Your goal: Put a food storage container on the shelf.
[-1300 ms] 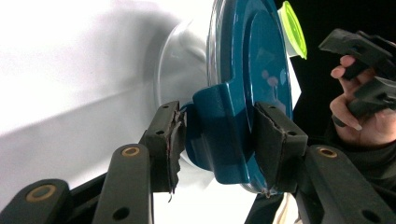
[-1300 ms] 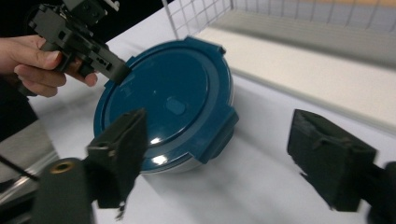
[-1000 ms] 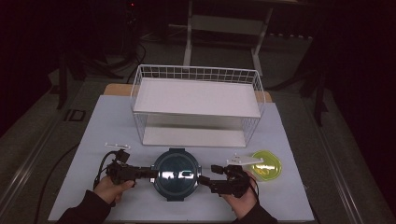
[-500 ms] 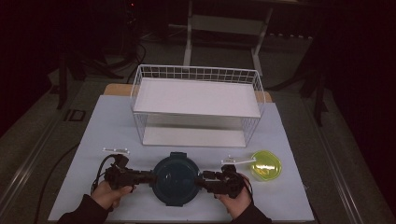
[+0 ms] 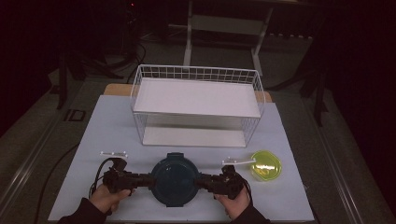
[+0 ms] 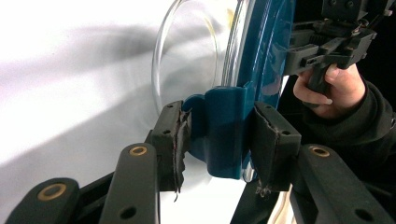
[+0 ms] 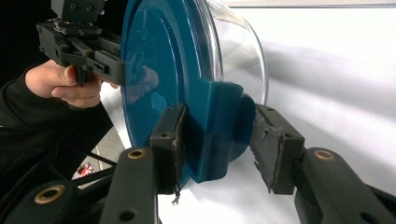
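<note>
A round glass container with a dark teal lid (image 5: 174,179) sits near the front edge of the white table (image 5: 107,126), midway between its side edges, with bare surface to the left and behind it up to the wire basket (image 5: 196,105). The lid covers a clear glass bowl (image 6: 187,70) and carries a clip tab on each side. The left gripper (image 5: 140,179) has its jaws pressed on the left clip tab (image 6: 219,130), both pads touching it; the right gripper (image 5: 201,181) straddles the right clip tab (image 7: 217,130), one pad touching, the other standing slightly off, so its jaws are partly open around the tab. The left hand (image 5: 108,197) and right hand (image 5: 232,201) hold the tools from the table's near edge. A yellow-green lidded dish (image 5: 266,164) lies just right of the right gripper, apart from the container
</note>
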Demonstrator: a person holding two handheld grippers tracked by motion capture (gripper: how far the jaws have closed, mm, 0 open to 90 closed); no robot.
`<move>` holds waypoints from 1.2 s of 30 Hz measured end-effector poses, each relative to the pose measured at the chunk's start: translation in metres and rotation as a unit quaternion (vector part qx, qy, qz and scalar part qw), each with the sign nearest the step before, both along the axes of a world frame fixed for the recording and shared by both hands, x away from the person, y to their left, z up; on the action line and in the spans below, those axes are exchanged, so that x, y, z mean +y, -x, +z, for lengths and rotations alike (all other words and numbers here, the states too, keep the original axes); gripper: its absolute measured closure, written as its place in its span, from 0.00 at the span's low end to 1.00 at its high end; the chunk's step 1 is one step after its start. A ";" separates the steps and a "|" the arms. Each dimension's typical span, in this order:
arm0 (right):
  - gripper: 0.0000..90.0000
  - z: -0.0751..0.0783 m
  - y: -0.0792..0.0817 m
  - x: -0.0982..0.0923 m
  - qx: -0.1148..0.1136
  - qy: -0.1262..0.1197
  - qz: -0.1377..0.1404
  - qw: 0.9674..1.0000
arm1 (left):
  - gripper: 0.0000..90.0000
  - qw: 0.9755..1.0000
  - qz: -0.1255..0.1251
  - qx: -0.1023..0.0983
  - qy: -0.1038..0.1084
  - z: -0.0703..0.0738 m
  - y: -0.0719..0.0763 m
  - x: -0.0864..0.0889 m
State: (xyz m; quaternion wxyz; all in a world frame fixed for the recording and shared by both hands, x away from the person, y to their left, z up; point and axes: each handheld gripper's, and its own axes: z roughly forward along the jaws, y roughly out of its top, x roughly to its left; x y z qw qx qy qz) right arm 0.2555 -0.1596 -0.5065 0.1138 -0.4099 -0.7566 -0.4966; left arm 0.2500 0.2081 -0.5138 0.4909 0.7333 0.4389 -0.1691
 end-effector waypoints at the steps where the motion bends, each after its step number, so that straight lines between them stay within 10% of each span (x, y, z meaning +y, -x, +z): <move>1: 0.62 0.000 0.000 0.000 0.001 -0.001 -0.001 1.000 | 0.63 1.000 0.001 -0.004 0.000 0.000 0.001 0.000; 17: 0.62 0.004 -0.001 -0.003 0.025 -0.016 -0.013 0.999 | 0.64 1.000 0.017 -0.008 0.008 0.015 0.003 -0.003; 36: 0.62 0.064 -0.010 -0.017 -0.018 -0.032 -0.018 0.999 | 0.64 0.998 0.013 -0.048 0.036 0.073 -0.006 -0.015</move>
